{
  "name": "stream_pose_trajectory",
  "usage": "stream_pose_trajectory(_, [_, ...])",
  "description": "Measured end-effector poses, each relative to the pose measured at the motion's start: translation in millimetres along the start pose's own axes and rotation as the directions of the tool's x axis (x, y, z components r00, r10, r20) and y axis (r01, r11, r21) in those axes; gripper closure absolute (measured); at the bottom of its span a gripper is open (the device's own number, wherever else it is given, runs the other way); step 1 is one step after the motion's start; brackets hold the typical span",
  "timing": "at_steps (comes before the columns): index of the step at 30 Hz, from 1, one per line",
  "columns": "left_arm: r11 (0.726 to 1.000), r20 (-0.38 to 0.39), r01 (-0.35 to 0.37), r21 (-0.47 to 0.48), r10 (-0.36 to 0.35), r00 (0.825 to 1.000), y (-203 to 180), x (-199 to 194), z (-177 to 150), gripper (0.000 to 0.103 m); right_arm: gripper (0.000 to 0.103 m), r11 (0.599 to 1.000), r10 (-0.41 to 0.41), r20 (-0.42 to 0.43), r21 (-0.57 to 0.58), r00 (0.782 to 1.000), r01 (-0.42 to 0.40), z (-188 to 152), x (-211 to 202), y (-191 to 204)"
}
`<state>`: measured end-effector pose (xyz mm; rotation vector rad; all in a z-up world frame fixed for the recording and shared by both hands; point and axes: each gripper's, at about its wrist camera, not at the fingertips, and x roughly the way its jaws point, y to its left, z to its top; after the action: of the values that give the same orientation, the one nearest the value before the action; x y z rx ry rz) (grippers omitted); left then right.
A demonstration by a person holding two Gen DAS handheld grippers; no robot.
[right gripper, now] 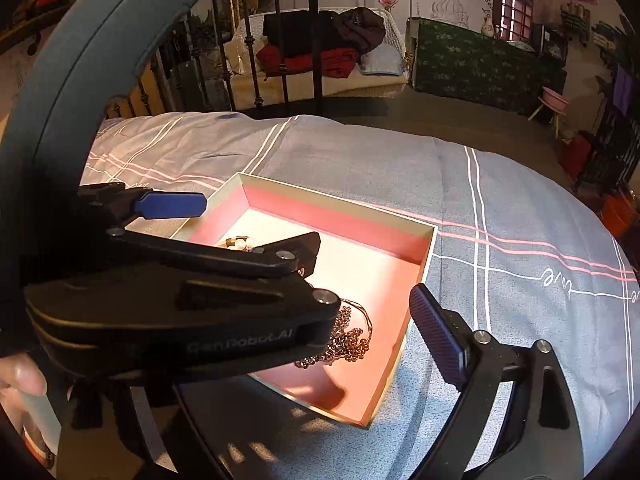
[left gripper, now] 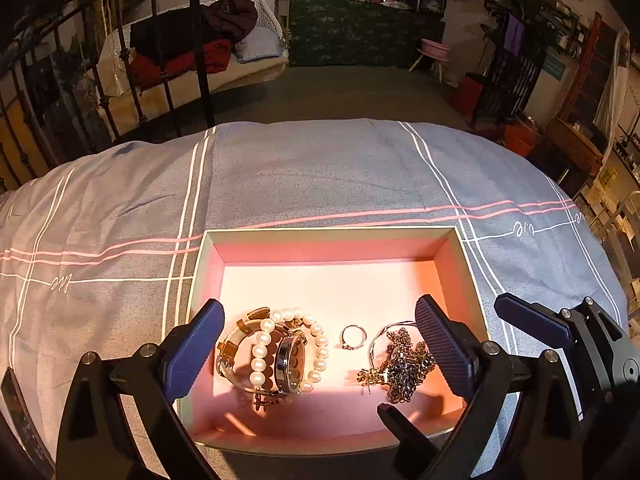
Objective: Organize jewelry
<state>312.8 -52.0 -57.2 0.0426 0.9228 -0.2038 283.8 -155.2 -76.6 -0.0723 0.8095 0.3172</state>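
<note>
Box: my open pink-lined box (left gripper: 332,246) sits on the grey striped bedspread (left gripper: 320,168)
Left gripper (left gripper: 320,344): my fingers spread wide, empty, over the box's near end
Jewelry: pearl bracelet (left gripper: 262,344) and watch (left gripper: 290,364) near left, ring (left gripper: 353,337) in the middle, chain necklace (left gripper: 404,364) near right
Right gripper (left gripper: 532,316): right of the box; I cannot tell if its fingers are apart

The far half of the box (left gripper: 452,264) floor lies bare and open from above, while its near half is crowded by the watch (left gripper: 290,364), pearl bracelet (left gripper: 320,354), ring (left gripper: 353,337) and chain (left gripper: 404,364), with the left hand-held gripper (left gripper: 320,354) straddling them and the bedspread (left gripper: 320,168) beyond free
</note>
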Motion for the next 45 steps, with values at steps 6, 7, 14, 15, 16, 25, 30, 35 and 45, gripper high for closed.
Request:
stream_pose_trajectory(6, [0.998,0.165,-0.007,0.062,-0.003,0.986,-9,-38,-13,0.008,0.009,0.998,-0.054,0.106,-0.009,0.993,0.056,-11,-19,7])
stream_pose_trajectory(7, [0.997,0.212,-0.014,0.074,-0.002,0.977,-12,-50,-18,0.008,0.009,0.996,-0.080,0.152,-0.012,0.985,0.083,-17,-28,10])
stream_pose_trajectory(14, [0.995,0.526,-0.040,0.096,-0.017,0.851,-20,-163,-83,0.007,0.006,0.976,-0.196,0.441,0.003,0.876,0.217,-74,-107,32])
stream_pose_trajectory(15, [0.994,0.549,-0.039,0.103,-0.024,0.835,-21,-175,-92,0.007,0.006,0.973,-0.209,0.470,0.013,0.857,0.230,-81,-119,34])
stream_pose_trajectory(16, [0.994,0.568,-0.040,0.106,-0.028,0.823,-23,-186,-101,0.007,0.006,0.971,-0.221,0.497,0.027,0.839,0.239,-88,-130,36])
stream_pose_trajectory(25, [0.997,0.594,-0.028,0.067,-0.017,0.804,-18,-220,-132,0.007,0.006,0.964,-0.266,0.570,0.131,0.777,0.233,-127,-182,46])
stream_pose_trajectory(30, [0.998,0.597,-0.024,0.057,-0.015,0.802,-16,-226,-138,0.007,0.006,0.965,-0.260,0.558,0.119,0.788,0.234,-132,-192,47])
stream_pose_trajectory(35, [0.999,0.591,-0.021,0.036,-0.004,0.806,-12,-224,-142,0.007,0.006,0.966,-0.255,0.560,0.109,0.788,0.235,-136,-195,48])
stream_pose_trajectory(45, [0.999,0.575,-0.021,0.026,0.002,0.818,-7,-219,-143,0.007,0.006,0.967,-0.253,0.550,0.115,0.796,0.228,-130,-191,46])
